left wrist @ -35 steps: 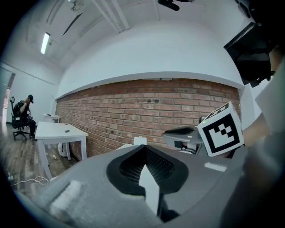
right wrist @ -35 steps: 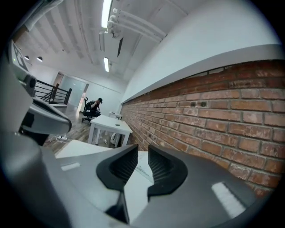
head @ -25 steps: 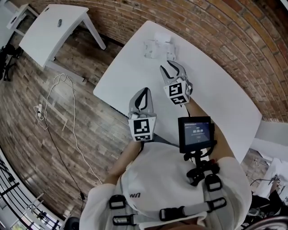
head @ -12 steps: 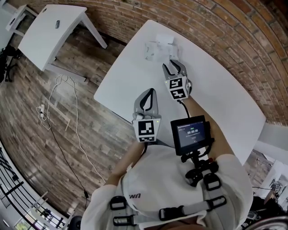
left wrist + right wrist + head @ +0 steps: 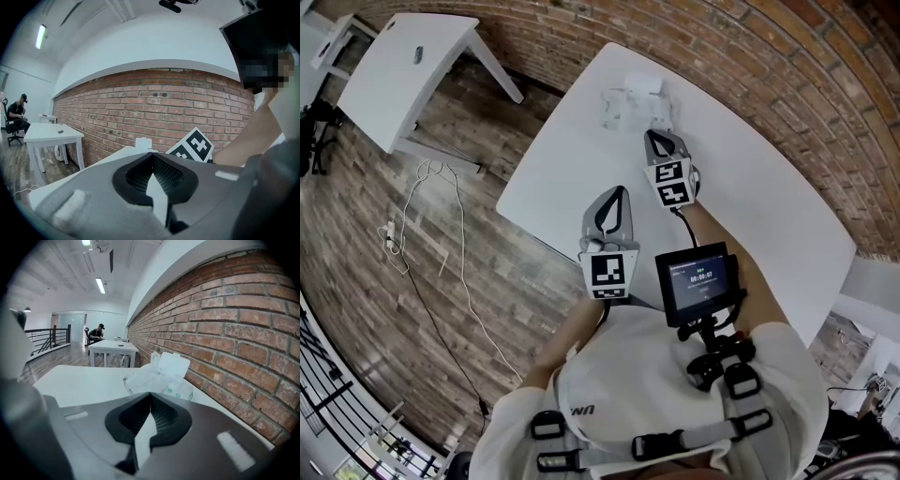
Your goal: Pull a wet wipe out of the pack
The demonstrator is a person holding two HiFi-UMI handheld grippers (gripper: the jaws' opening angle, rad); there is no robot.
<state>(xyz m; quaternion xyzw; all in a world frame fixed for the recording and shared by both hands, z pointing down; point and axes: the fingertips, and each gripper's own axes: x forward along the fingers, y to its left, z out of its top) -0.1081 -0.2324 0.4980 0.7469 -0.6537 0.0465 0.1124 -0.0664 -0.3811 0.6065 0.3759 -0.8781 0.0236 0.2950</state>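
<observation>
The wet wipe pack (image 5: 630, 101) lies at the far end of the white table (image 5: 750, 187), its lid (image 5: 173, 364) flipped up and crumpled white wipe showing at the opening. In the right gripper view the pack (image 5: 161, 380) sits just beyond my right gripper (image 5: 151, 394). The right gripper (image 5: 660, 136) has just been closing and now stands shut, tips at the pack's near side. I cannot see any wipe pinched between them. My left gripper (image 5: 617, 192) hovers shut and empty, nearer the table's front edge; its jaws meet in the left gripper view (image 5: 152, 157).
A brick wall (image 5: 787, 56) runs along the table's far side. A second white table (image 5: 403, 66) stands at upper left, with a white cable (image 5: 431, 216) on the wooden floor. A small screen (image 5: 698, 281) hangs on the person's chest. Someone sits far off (image 5: 97, 333).
My right gripper moved forward and down to the pack, and its jaws went from wide open to shut. My left gripper drifted slightly to the right.
</observation>
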